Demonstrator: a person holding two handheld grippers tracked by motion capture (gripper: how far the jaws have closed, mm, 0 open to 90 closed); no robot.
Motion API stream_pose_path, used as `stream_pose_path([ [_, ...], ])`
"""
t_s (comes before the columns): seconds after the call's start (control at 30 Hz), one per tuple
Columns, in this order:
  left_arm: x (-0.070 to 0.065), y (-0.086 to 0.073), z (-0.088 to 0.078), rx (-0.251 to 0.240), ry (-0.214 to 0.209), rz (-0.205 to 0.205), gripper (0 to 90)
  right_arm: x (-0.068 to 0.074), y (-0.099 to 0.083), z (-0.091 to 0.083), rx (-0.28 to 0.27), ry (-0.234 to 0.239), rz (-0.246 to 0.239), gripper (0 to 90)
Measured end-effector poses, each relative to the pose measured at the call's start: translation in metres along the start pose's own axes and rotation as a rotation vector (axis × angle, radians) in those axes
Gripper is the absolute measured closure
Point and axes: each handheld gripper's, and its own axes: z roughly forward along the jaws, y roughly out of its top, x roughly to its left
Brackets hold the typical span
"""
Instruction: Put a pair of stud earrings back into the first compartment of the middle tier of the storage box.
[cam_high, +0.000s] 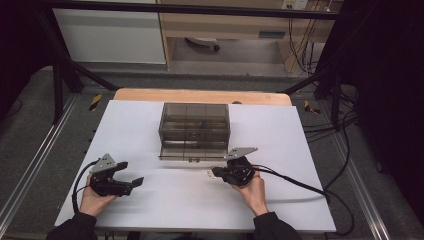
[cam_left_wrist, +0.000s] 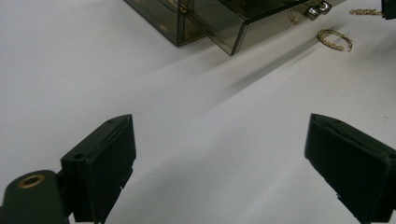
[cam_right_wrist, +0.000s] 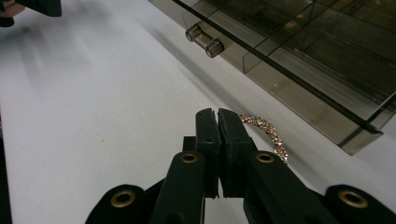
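A smoked clear drawer box (cam_high: 194, 125) stands mid-table with its bottom drawer (cam_high: 192, 150) pulled out; the drawer's front and knob (cam_right_wrist: 204, 41) run along the right gripper view. My right gripper (cam_high: 215, 172) (cam_right_wrist: 217, 116) hovers just in front of the drawer's right end. Its jaws are shut on a glittery gold bracelet (cam_right_wrist: 265, 131) (cam_left_wrist: 366, 12) that curls out beside the tips. A second gold bracelet (cam_left_wrist: 334, 40) lies on the white sheet close by. My left gripper (cam_high: 131, 173) (cam_left_wrist: 219, 158) rests at the front left, open, with nothing between its fingers.
The white sheet (cam_high: 150, 130) covers the wooden table (cam_high: 200, 95). Cables trail from both grippers, the right one's (cam_high: 300, 182) toward the table's right edge. Black frame posts stand around the table.
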Motion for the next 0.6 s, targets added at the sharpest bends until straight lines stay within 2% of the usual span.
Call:
stream_pose_path([
  [0.13, 0.000, 0.000, 0.000, 0.001, 0.000, 0.001, 8.5, 0.003, 0.004, -0.003, 0.007, -0.010, -0.025, 87.9],
  [0.27, 0.000, 0.000, 0.000, -0.002, 0.001, -0.002, 8.5, 0.011, 0.014, -0.006, 0.004, 0.006, -0.047, 87.9],
  [0.6, 0.000, 0.000, 0.000, 0.002, 0.000, 0.001, 8.5, 0.023, 0.031, -0.005, -0.017, 0.018, -0.067, 88.0],
])
